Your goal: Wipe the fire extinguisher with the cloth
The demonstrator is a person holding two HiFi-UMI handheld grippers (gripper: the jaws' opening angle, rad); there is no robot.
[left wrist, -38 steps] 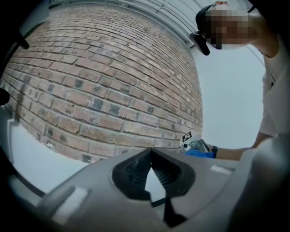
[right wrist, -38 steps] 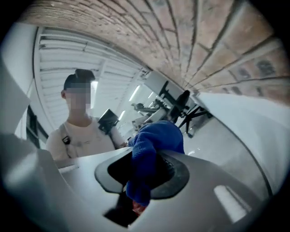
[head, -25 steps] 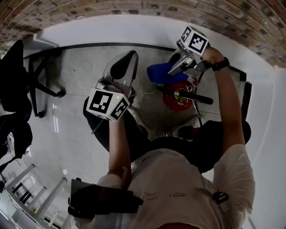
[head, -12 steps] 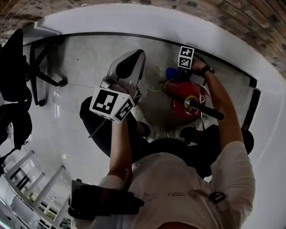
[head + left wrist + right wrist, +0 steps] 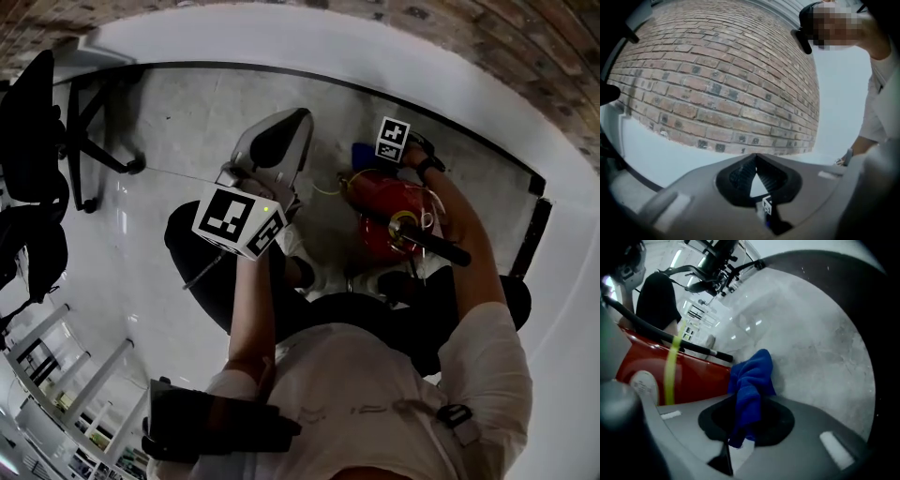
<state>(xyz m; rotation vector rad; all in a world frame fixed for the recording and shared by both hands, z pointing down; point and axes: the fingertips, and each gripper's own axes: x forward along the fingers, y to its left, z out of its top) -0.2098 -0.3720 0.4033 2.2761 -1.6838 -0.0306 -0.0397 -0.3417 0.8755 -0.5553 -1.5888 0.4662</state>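
A red fire extinguisher (image 5: 386, 208) stands on the grey floor, with a black hose (image 5: 433, 243) across its top. My right gripper (image 5: 371, 161) is low at its far side, shut on a blue cloth (image 5: 359, 152). In the right gripper view the cloth (image 5: 751, 383) hangs bunched between the jaws, right beside the red body (image 5: 696, 376) with its yellow strap (image 5: 672, 364). I cannot tell whether it touches the body. My left gripper (image 5: 292, 122) is held up left of the extinguisher. Its jaws meet at the tips (image 5: 755, 157), with nothing between them.
A black office chair (image 5: 42, 122) stands at the far left. A brick wall (image 5: 717, 79) with a white base curves round the corner. A black frame (image 5: 531, 234) leans at the right. The person's shoe (image 5: 300, 270) is close to the extinguisher.
My right gripper has gone down with the cloth, from above the extinguisher's top to low at its far side. The left gripper has hardly moved.
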